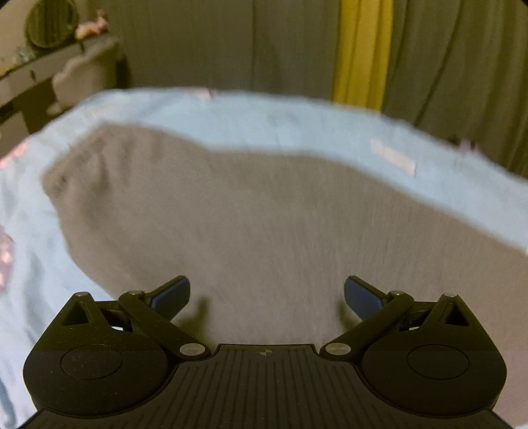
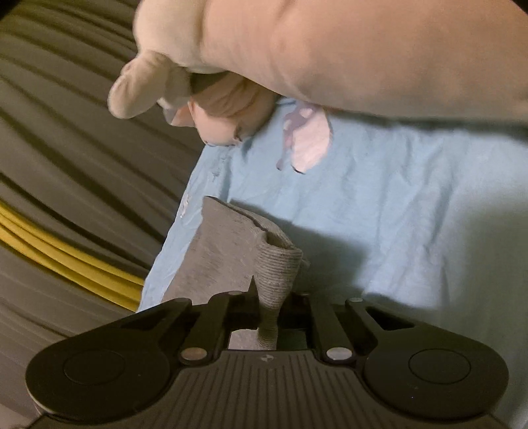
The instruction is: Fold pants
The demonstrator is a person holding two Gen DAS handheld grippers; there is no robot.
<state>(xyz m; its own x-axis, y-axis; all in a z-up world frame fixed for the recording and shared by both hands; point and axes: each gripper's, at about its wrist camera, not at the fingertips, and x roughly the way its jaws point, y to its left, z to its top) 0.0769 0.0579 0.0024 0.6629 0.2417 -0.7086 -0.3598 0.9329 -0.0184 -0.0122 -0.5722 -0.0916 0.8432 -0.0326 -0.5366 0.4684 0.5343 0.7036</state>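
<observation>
**Grey pants on the blue sheet, one cuff pinched**

The grey pants [image 1: 237, 214] lie spread flat over a light blue bed sheet [image 1: 297, 122], filling most of the left wrist view; their far edge runs in a wavy line against the blue, and the picture is blurred. In the right wrist view a narrower part of the same grey fabric [image 2: 217, 250] lies near the sheet's edge, with a ribbed cuff [image 2: 280, 264] drawn up off the sheet into a tight bunch.

The right hand-held gripper [image 2: 268, 316] clamps that ribbed cuff: its black fingers stand nearly together, and the fabric is squeezed into a thin stem between them, widening above the grip. The left hand-held gripper [image 1: 266, 297] stands wide, its blue-padded fingertips [image 1: 173, 293] far apart above the flat grey cloth, with nothing between them and their shadows falling on the pants below.

The sheet [image 2: 412, 204] is wrinkled and carries a pale pink and purple print [image 2: 307, 135]. Above it in the right wrist view, a person's arm in a beige sleeve [image 2: 363, 56] reaches across the top of the picture, the hand [image 2: 227, 112] closed around something dark; what it holds is hard to make out.

Beyond the bed hang grey curtains [image 1: 462, 66] with a yellow curtain panel [image 1: 363, 49] among them. At the far left of the left wrist view stands a pale dresser [image 1: 59, 69] with a round mirror [image 1: 49, 23] on it.
</observation>
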